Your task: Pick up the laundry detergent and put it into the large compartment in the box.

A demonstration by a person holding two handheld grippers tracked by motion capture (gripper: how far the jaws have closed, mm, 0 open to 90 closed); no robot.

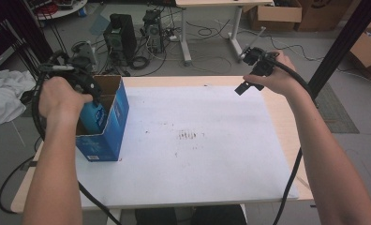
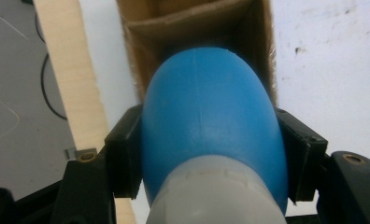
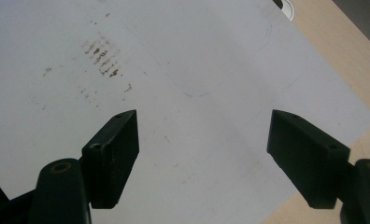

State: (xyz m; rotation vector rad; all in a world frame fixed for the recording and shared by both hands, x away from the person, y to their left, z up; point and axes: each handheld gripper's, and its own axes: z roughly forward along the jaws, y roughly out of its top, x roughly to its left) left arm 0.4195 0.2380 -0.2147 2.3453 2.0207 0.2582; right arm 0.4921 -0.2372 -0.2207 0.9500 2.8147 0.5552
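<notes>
A large white sheet covers most of the light wooden table, its middle marked with small brown smudges. Beyond the table, black computer towers stand on the grey floor among tangled cables, with brown cardboard boxes at the far right and a crumpled white cloth at the left.

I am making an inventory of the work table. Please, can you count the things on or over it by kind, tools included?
Blue bottle: 1
Blue cardboard box: 1
White sheet that covers the table: 1
Hand-held tools: 2, left tool and right tool
Total: 5
</notes>
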